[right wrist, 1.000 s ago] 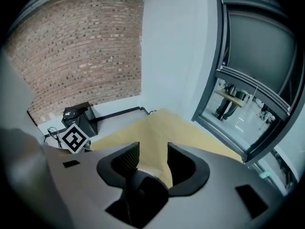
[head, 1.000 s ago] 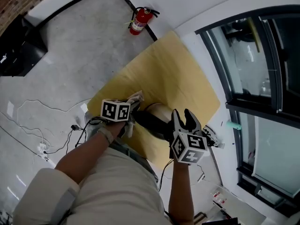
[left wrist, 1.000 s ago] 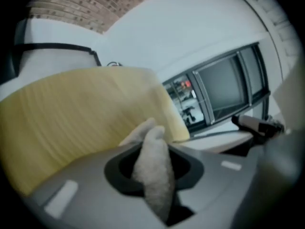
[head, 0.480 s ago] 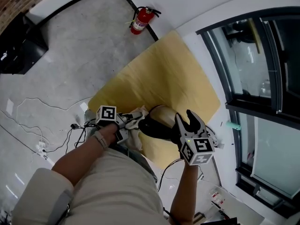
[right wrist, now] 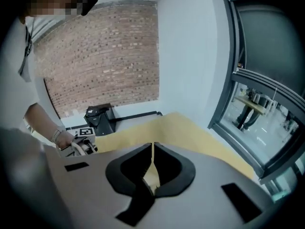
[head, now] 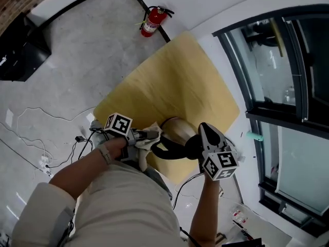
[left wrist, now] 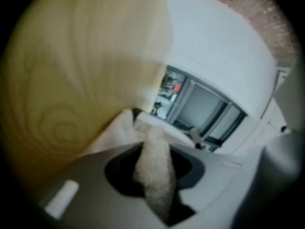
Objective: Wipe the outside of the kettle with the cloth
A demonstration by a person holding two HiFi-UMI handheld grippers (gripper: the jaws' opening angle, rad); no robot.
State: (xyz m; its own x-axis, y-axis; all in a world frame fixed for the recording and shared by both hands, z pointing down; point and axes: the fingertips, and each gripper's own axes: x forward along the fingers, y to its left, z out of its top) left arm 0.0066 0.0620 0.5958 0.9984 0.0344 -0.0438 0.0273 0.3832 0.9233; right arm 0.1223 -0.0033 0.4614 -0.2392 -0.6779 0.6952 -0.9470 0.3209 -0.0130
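The left gripper (head: 147,135) pinches the cloth (left wrist: 155,173). A thick cream fold stands between its fingers and keeps them narrowly apart, and more cloth bunches just past the tips. Right beside those tips, on their right in the head view, the kettle (head: 177,129) stands on the table (head: 175,76). The cloth hangs at the kettle's near flank, but whether it presses on the metal cannot be told. Beyond the tips, the left gripper view shows table grain and a window (left wrist: 205,109).

The right gripper (right wrist: 151,149) is on the kettle's other side. Its jaws have just been closing and now stand together, with the tips all but meeting and only a sliver of table showing between them. The black handle (head: 172,153) arcs from the kettle's near side to the base of these fingers and is clamped there. In the right gripper view a dark strip leaves that base toward the lower left. The left gripper shows well to the left of the right fingertips.
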